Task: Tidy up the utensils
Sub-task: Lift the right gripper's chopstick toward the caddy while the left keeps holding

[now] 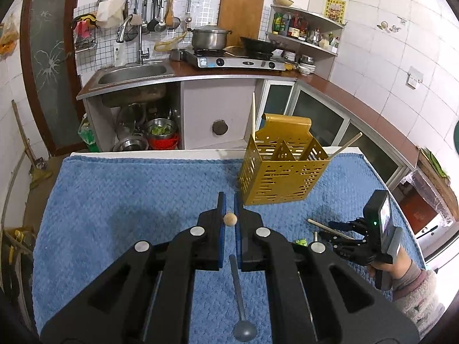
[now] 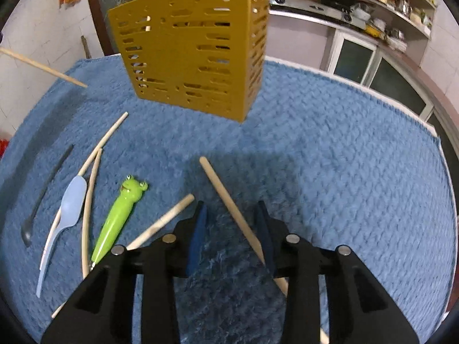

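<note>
Two grippers: left gripper (image 1: 229, 209) clamps a chopstick (image 1: 230, 219); right gripper (image 2: 232, 215) stands apart around a stick (image 2: 229, 206) near the holder (image 2: 195, 51).

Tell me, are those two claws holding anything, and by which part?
The left gripper clamps a wooden chopstick near its round end. The right gripper stands open around another wooden chopstick, not gripping it.

No writing is legible; the yellow wall poster (image 1: 335, 10) is too blurred
</note>
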`<state>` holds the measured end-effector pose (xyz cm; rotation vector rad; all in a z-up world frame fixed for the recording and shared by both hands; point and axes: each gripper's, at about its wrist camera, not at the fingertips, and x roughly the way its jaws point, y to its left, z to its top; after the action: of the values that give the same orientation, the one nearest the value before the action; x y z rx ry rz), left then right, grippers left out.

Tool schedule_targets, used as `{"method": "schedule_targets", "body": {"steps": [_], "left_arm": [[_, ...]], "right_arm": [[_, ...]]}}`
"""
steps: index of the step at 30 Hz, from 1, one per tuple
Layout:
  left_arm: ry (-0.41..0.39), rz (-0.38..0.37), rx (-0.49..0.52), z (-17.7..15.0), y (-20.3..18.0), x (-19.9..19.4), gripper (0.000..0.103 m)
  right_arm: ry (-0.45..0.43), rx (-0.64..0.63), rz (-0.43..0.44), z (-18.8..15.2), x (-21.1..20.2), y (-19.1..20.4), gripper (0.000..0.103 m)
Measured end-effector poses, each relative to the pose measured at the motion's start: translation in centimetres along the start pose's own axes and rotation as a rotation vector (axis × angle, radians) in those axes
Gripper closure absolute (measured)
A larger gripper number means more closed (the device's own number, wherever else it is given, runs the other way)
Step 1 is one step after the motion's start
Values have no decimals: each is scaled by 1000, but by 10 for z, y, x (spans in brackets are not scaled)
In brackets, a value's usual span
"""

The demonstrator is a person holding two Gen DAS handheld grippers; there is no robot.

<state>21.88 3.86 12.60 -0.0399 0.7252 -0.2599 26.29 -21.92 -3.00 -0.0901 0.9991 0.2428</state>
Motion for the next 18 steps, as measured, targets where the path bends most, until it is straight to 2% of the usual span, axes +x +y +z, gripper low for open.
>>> {"method": "schedule_targets", "body": {"steps": [1,2,4,6,12,18], "left_arm": [[0,-1,2,1,-2,0,99],[2,-3,1,1,-2,1,99],[4,-7,-2,2,-1,4,99],[4,-11,-6,3,0,5,99],[-7,-18,6,6,-10,3,99],[-30,-33,22,16,-22,-4,99]], "right_arm": [[8,-10,-8,2,0,0,87],[15,-16,-12,3,-1,1,88],[23,-33,-26,5,-5,4,97],[7,-26,-30,6,-12,3,97],[-150,36,1,17,-66,0,97],[-390,118,27,36,-131,0,97]]}}
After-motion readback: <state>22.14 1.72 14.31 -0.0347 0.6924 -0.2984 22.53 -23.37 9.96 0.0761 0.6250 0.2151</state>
